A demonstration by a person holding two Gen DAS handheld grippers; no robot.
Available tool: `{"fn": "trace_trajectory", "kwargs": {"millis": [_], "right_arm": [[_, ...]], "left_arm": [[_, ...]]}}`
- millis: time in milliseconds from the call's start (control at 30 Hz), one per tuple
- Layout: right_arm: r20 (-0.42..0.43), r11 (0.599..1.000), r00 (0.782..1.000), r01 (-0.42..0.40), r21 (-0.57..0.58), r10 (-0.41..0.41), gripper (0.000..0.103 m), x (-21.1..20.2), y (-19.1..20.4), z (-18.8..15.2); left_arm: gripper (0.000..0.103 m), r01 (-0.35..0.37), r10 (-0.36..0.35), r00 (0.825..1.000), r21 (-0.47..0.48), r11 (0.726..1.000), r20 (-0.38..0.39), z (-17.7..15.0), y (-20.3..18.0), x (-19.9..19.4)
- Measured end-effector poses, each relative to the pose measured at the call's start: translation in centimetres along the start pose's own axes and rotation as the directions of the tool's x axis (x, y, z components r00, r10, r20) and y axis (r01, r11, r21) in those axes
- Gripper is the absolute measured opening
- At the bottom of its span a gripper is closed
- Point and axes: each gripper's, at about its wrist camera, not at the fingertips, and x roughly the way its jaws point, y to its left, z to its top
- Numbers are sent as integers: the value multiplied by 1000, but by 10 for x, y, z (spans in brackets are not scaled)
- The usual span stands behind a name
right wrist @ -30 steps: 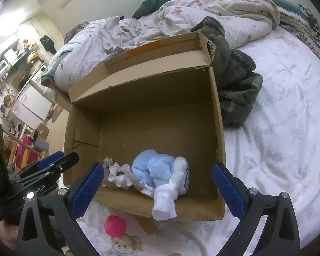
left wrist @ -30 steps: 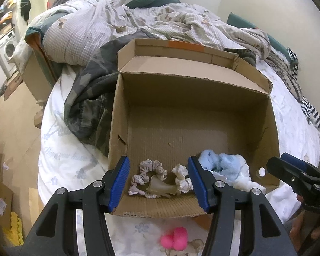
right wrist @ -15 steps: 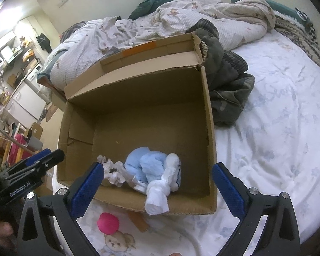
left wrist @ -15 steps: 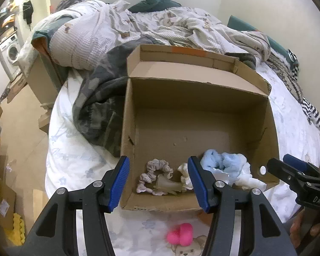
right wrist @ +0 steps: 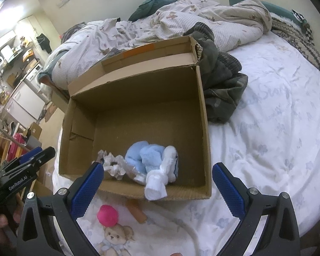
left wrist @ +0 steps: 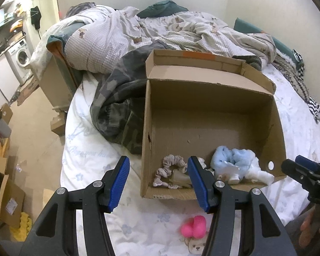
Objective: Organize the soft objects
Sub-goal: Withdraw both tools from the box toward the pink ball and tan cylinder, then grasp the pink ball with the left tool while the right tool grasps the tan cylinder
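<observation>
Cardboard box point(left wrist: 213, 115) sits on the bed with a scrunchie point(left wrist: 170, 168), blue fluffy bundle point(right wrist: 145, 157) and white rolled socks point(right wrist: 160, 179) already inside at its near wall. We hold both tools empty: left gripper point(left wrist: 160, 181) half spread, right gripper point(right wrist: 157, 189) wide. Our next target, a pink soft ball point(right wrist: 107, 212), lies outside at 6 o'clock of the box. It looks light and squashy, so we would pinch it across its middle.

We see a matt corrugated cardboard box point(left wrist: 202, 111), fluffy blue cloth point(left wrist: 234, 160), and ribbed blue rubbery pads point(right wrist: 228, 189).
</observation>
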Motion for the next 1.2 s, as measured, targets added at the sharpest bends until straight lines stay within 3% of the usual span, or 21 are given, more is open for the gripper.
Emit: {"fn": "trace_trajectory", "kwargs": {"millis": [333,633,800,900,1033,1200], "right_arm": [[-24,999,999,32,-16,-32,103,-3,9,-19],[-126,998,992,11,70,-2,103,9,-2,-34],[-188,990,981,62,130,-36,103,18,-16,-40],[-207,986,978,68,151,-35,103,21,-20,-41],[-226,988,973,77,136,-45,103,25,-23,-44],[-237,988,970,85,132,-52,103,27,-29,-47]], "left_arm": [[53,18,-18,999,-5,1000,-28,-21,2,-7],[53,22,-24,996,-20,1000,-91,-38,5,-1],[53,65,-71,988,-50,997,-140,-43,6,7],[53,117,-121,969,-29,993,-214,-53,-6,19],[53,205,-193,923,2,979,-332,-73,-36,39],[53,186,-132,911,104,977,-390,-88,-68,56]]}}
